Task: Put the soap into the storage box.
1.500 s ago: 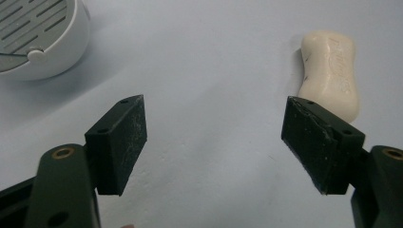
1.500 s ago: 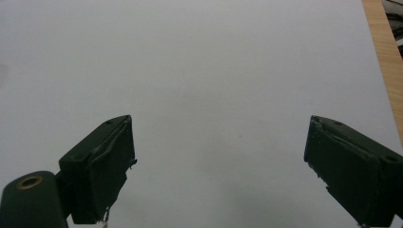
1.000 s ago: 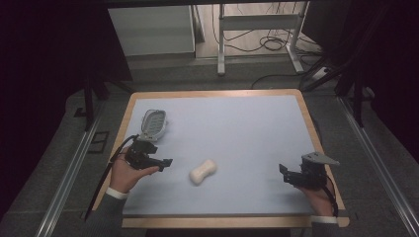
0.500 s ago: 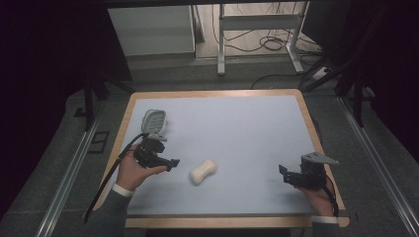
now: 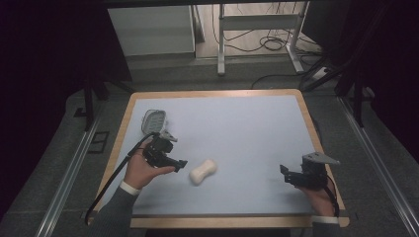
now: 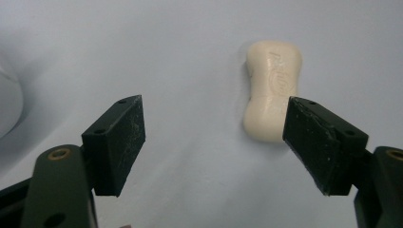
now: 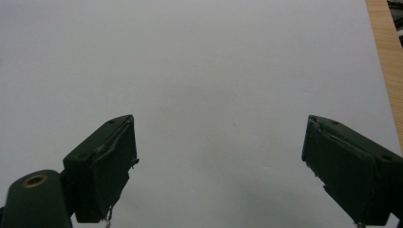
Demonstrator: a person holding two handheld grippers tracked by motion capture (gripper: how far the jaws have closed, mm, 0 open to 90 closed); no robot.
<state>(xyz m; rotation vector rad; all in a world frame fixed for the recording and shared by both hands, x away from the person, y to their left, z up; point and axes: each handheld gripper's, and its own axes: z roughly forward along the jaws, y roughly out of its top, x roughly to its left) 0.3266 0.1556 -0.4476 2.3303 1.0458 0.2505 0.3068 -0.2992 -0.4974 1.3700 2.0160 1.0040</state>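
Observation:
A cream bar of soap [image 5: 203,171] lies on the pale blue mat, a little left of the middle; in the left gripper view the soap [image 6: 273,90] sits just ahead of the right-hand jaw. My left gripper [image 5: 179,163] is open and hovers just left of the soap, apart from it, its jaws wide in its own view [image 6: 214,142]. My right gripper [image 5: 285,174] rests near the mat's right front, far from the soap. It is open with nothing between its jaws [image 7: 218,164].
A clear soap dish [image 5: 154,120] stands at the mat's left, behind my left hand. The mat [image 5: 247,133] lies on a wooden-edged table [image 5: 309,118]. Beyond the table are table legs and cables on the floor.
My left gripper has moved right and slightly forward, closing in on the soap. The right gripper has stayed put.

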